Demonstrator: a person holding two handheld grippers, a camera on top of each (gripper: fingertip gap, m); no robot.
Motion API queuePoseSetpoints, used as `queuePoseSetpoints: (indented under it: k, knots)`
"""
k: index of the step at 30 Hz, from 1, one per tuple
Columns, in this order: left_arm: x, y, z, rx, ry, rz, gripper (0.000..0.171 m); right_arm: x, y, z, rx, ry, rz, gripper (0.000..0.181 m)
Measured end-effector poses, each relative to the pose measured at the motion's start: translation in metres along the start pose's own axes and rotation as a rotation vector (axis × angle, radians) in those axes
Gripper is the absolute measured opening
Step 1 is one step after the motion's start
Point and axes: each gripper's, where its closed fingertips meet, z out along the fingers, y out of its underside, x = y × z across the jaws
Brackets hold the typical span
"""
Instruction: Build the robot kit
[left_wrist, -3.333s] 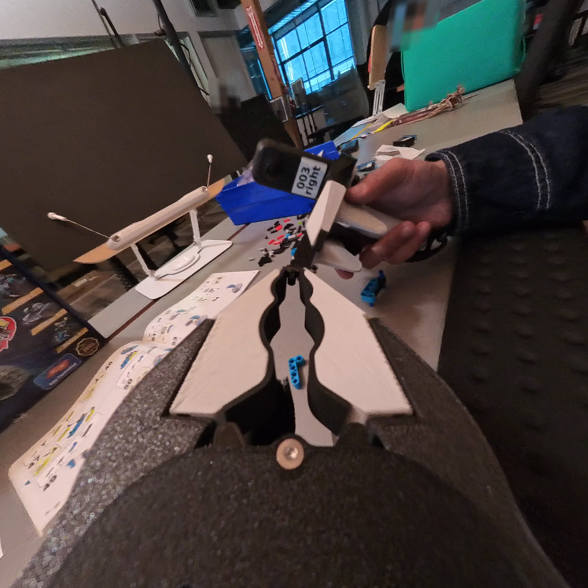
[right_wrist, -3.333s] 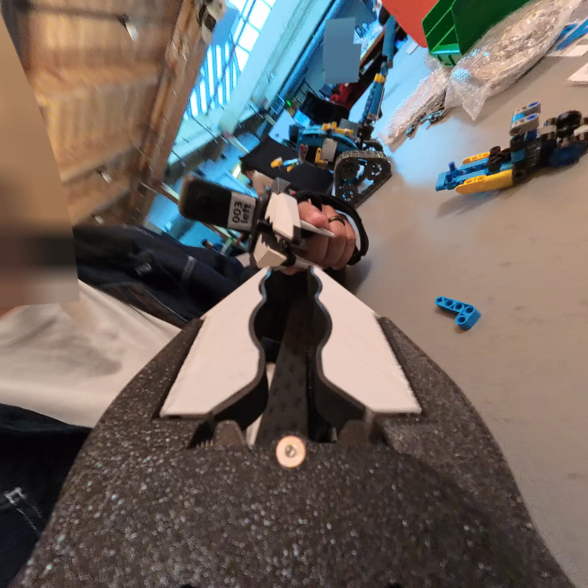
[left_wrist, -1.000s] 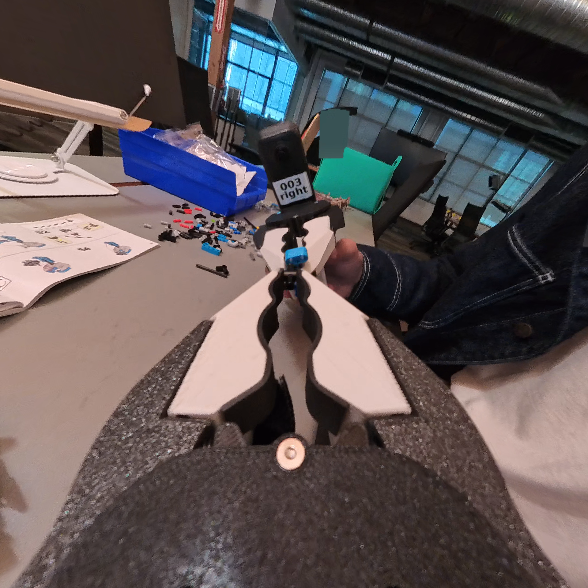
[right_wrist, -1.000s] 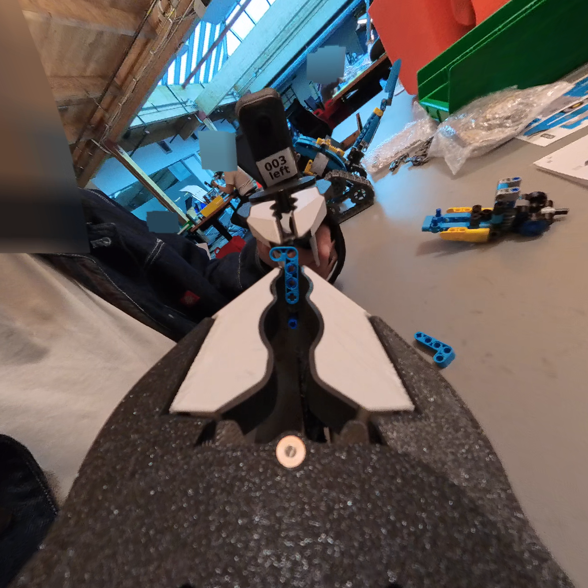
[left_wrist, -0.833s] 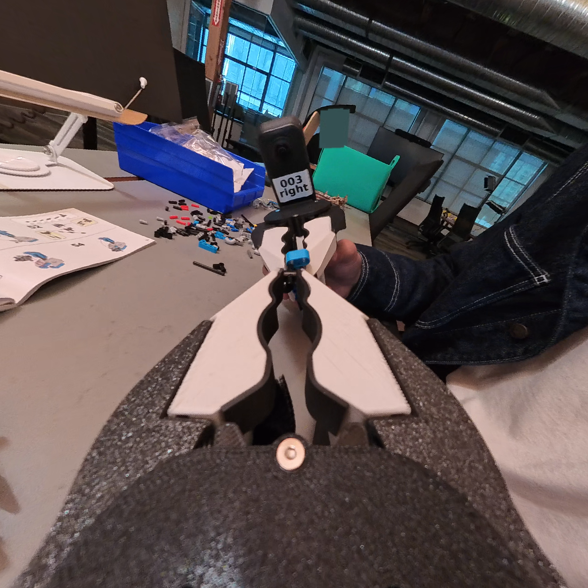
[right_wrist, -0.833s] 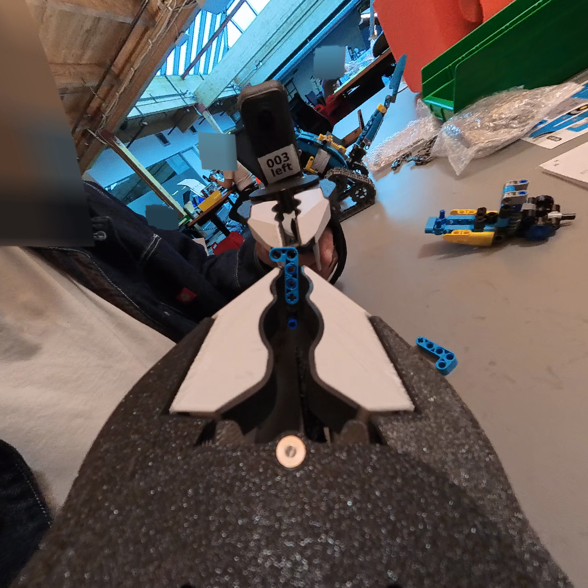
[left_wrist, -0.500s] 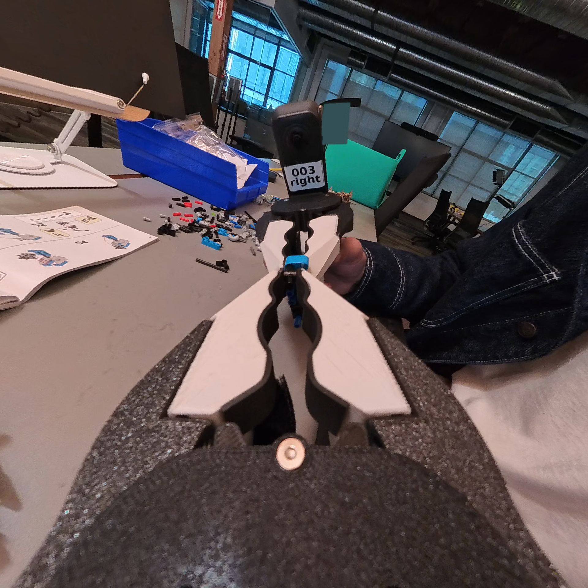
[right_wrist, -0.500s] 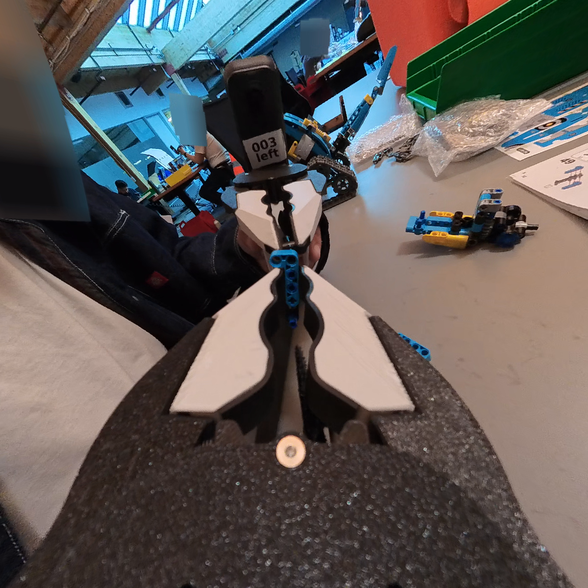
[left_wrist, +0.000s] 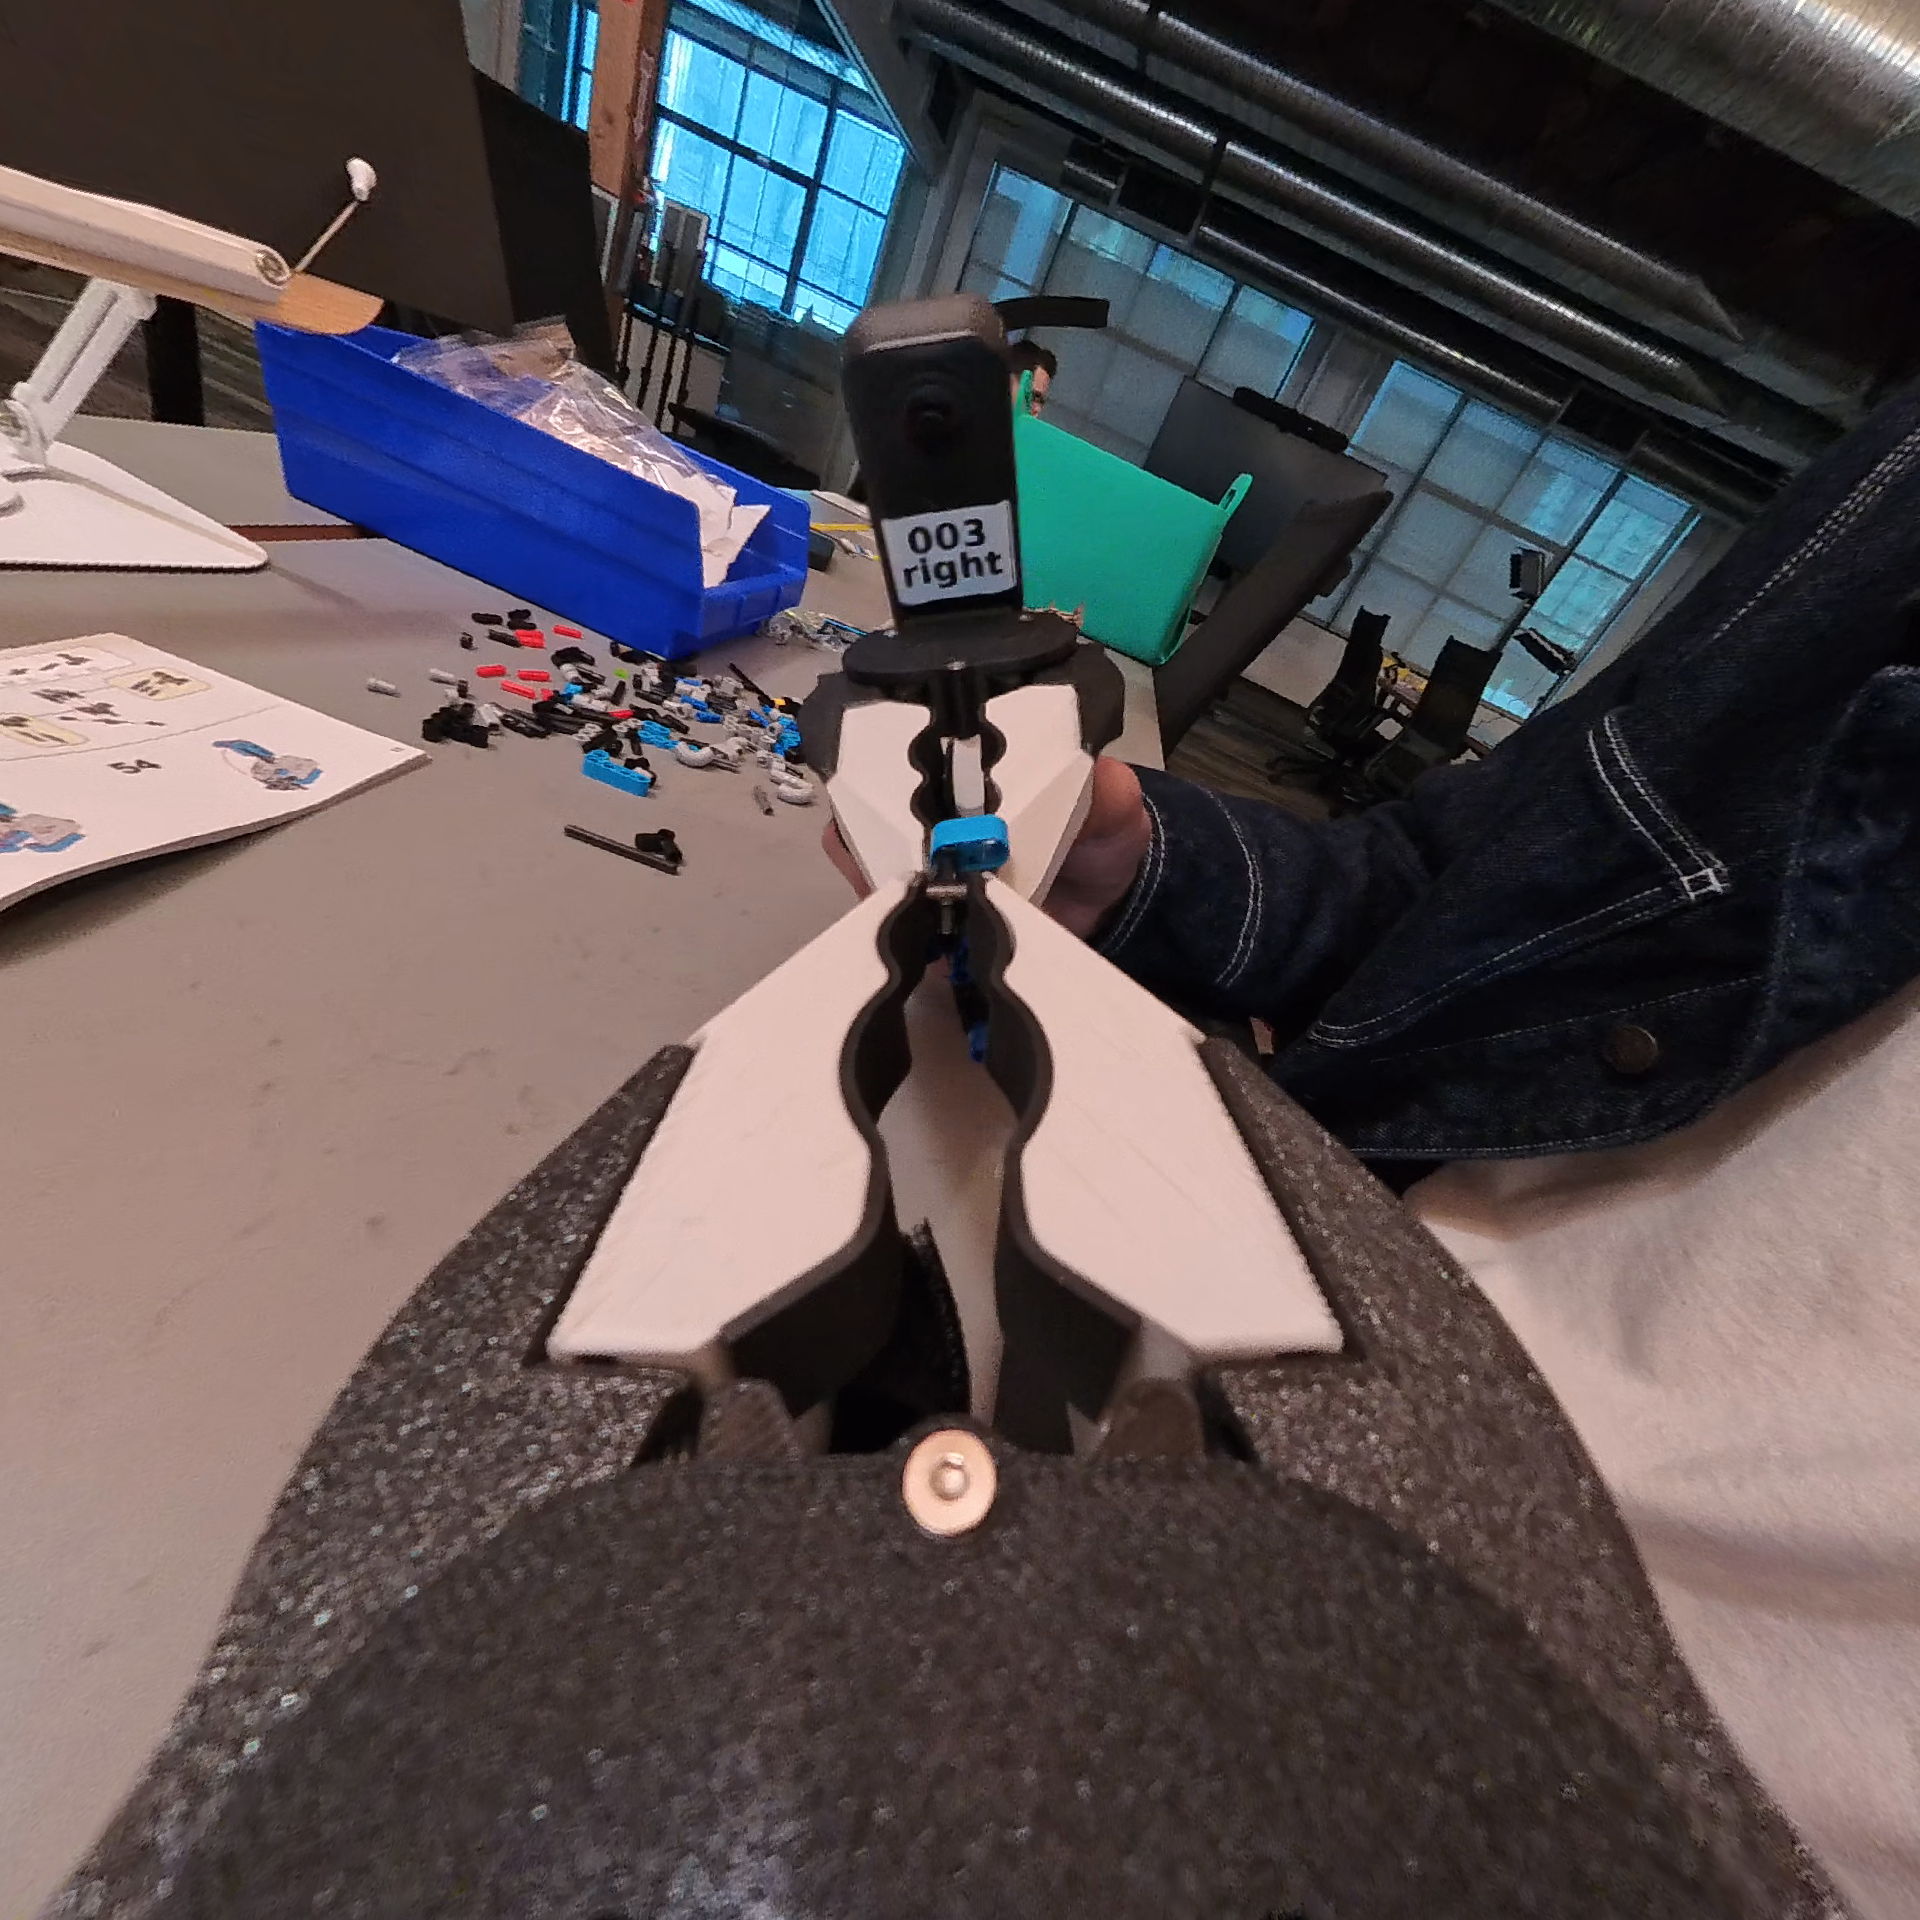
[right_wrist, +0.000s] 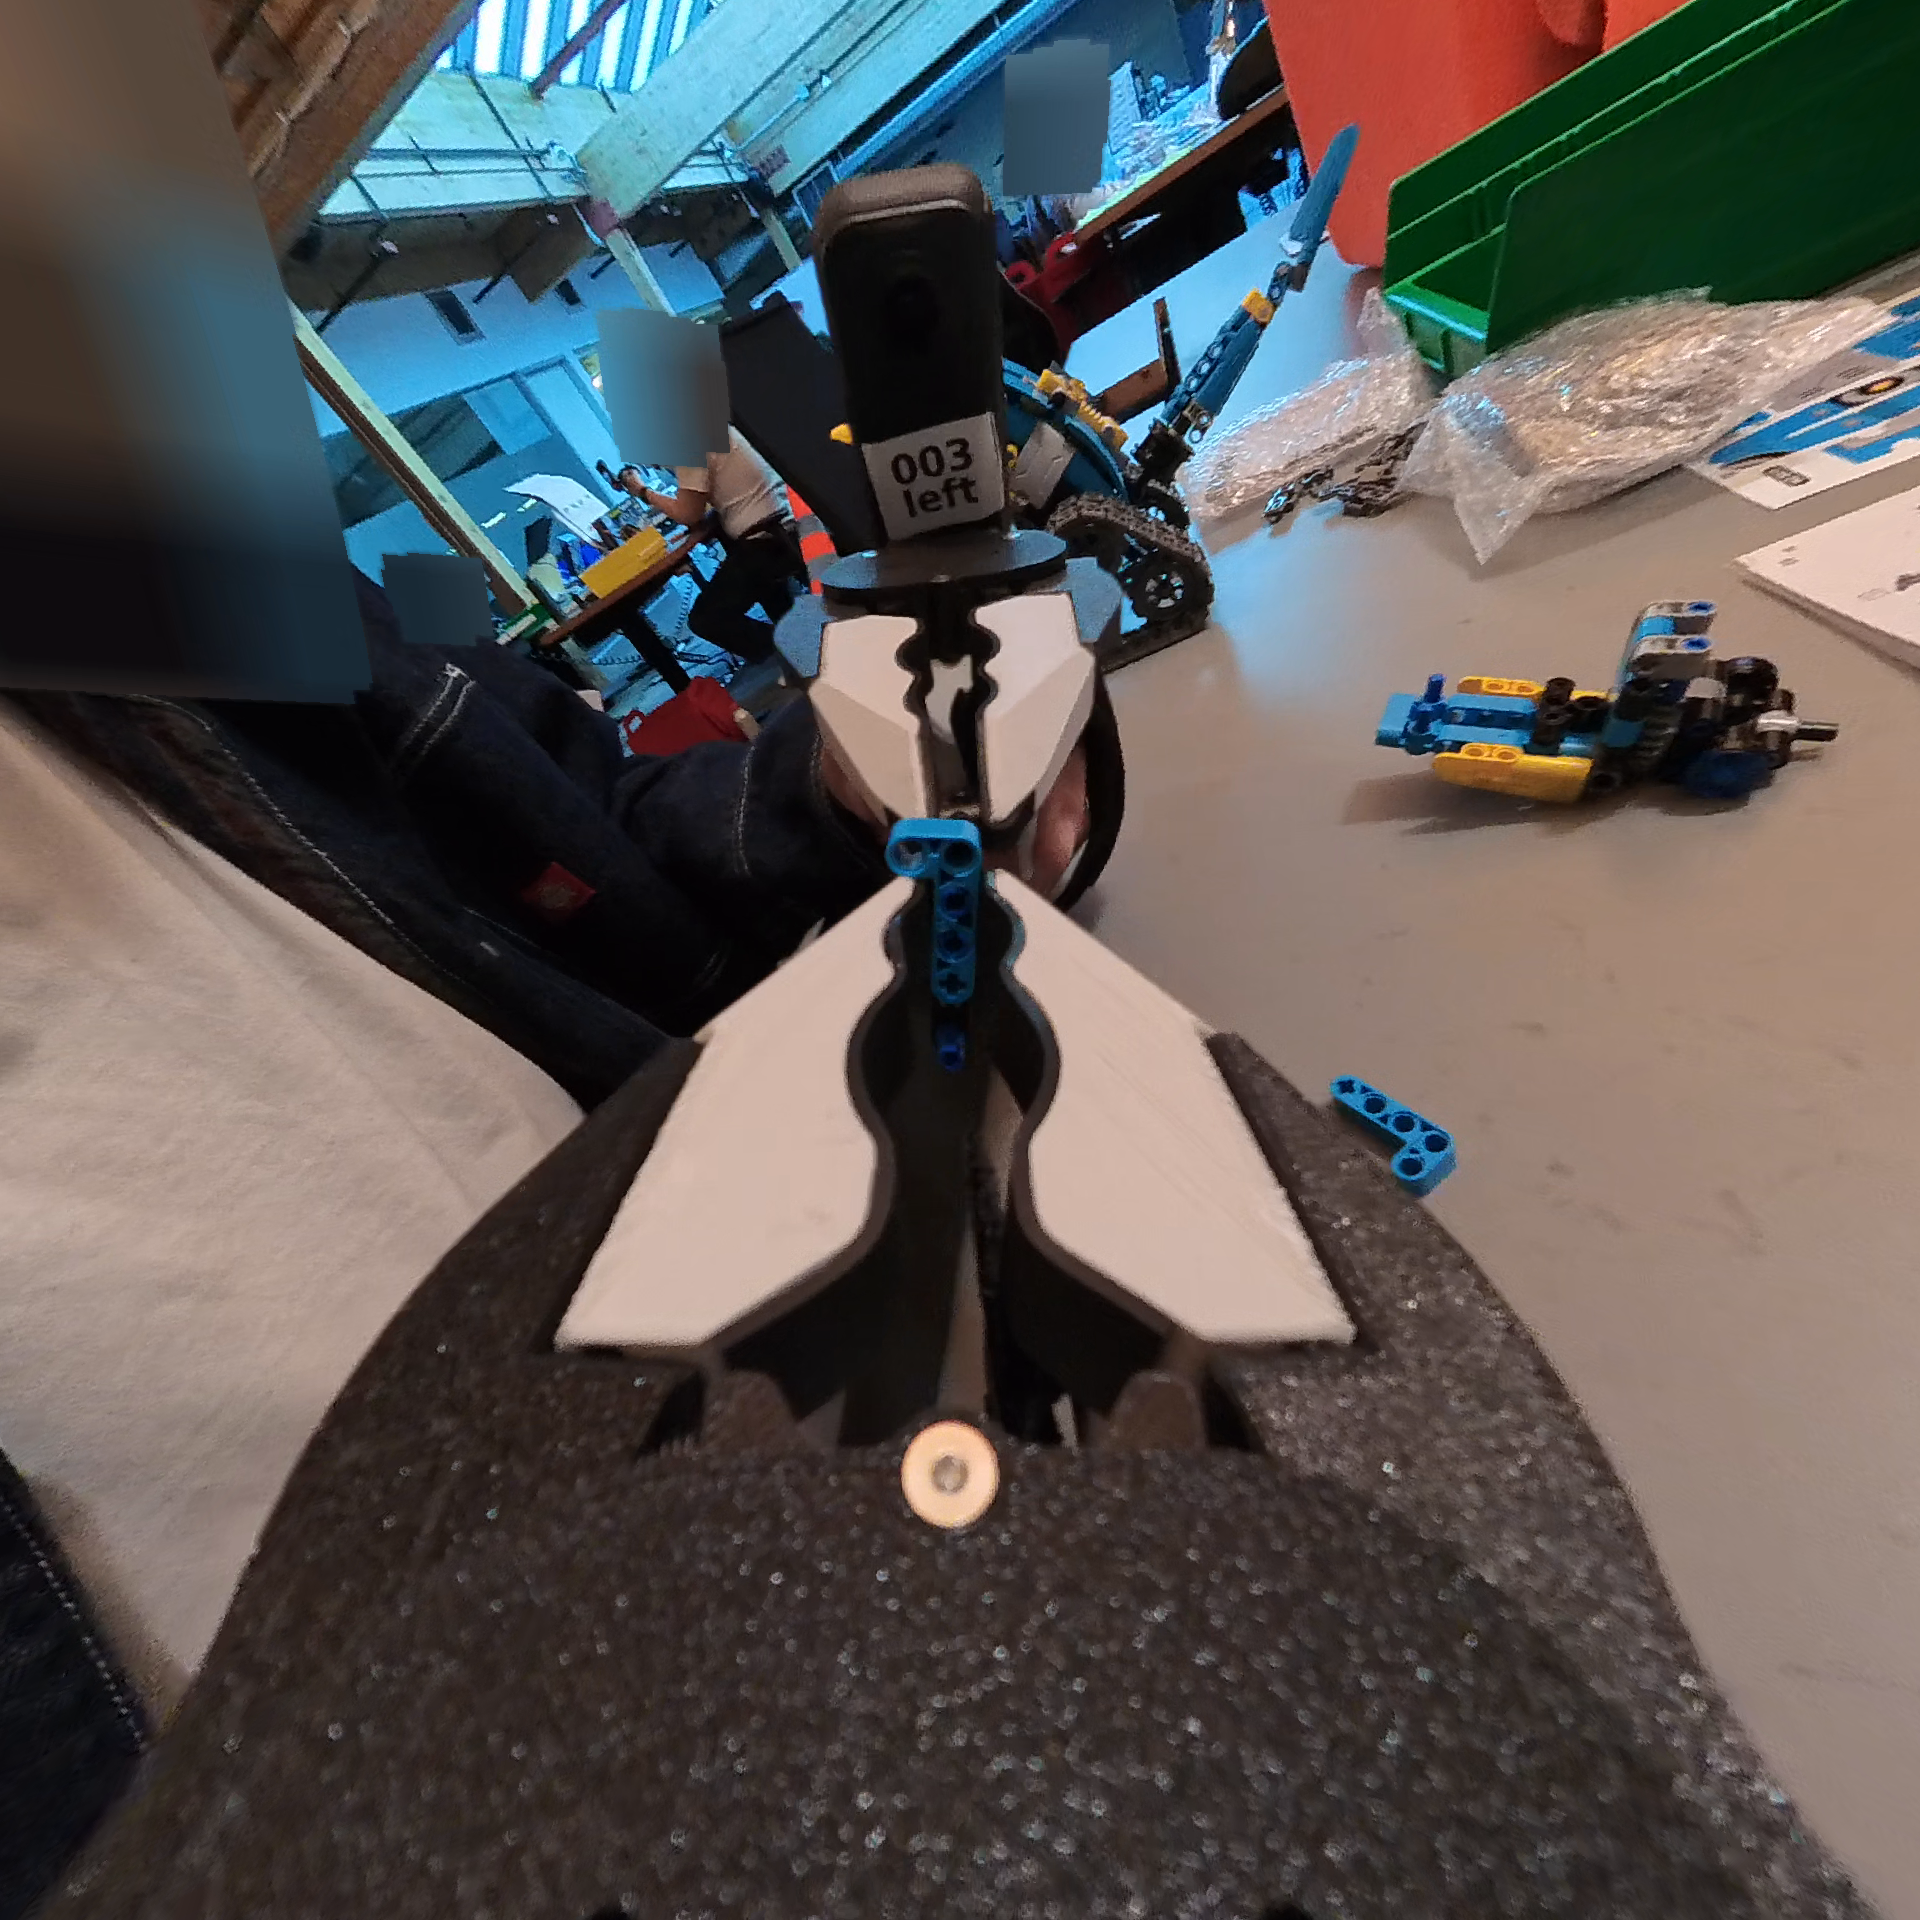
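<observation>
My right gripper (right_wrist: 948, 883) is shut on a blue L-shaped beam with holes (right_wrist: 948, 925), short arm up, with a small blue pin (right_wrist: 948, 1051) below it. My left gripper (left_wrist: 943, 896) is shut on a small grey pin (left_wrist: 941, 889) at its tips. The two grippers face each other tip to tip above the table edge, in front of a person's torso. In the left wrist view the beam's end (left_wrist: 968, 840) sits at the right gripper's tips (left_wrist: 961, 831), touching my left tips. The left gripper (right_wrist: 961, 805) shows just behind the beam's top in the right wrist view.
A blue bin (left_wrist: 499, 488), scattered small parts (left_wrist: 623, 717), a black axle (left_wrist: 623, 844) and a booklet (left_wrist: 156, 748) lie on the grey table. The right wrist view shows a loose blue L-beam (right_wrist: 1397, 1132), a small yellow-blue model (right_wrist: 1590, 727), plastic bags (right_wrist: 1610, 416) and a green bin (right_wrist: 1662, 187). My left and right fingertips are right by each other.
The grippers have lifted from the table and turned level, tip to tip. Over the last second they stayed together, and the right gripper has edged closer with the blue beam.
</observation>
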Motion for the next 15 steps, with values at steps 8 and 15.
queuePoseSetpoints:
  k: [8, 15]
  knots:
    - [-0.001, 0.016, 0.006, -0.099, -0.020, 0.037, 0.006, 0.004, 0.018, -0.005, -0.132, 0.044, -0.045, 0.005]
    - [0.002, 0.016, 0.007, -0.091, -0.001, 0.041, 0.006, -0.001, 0.021, -0.005, -0.138, -0.020, -0.017, 0.006]
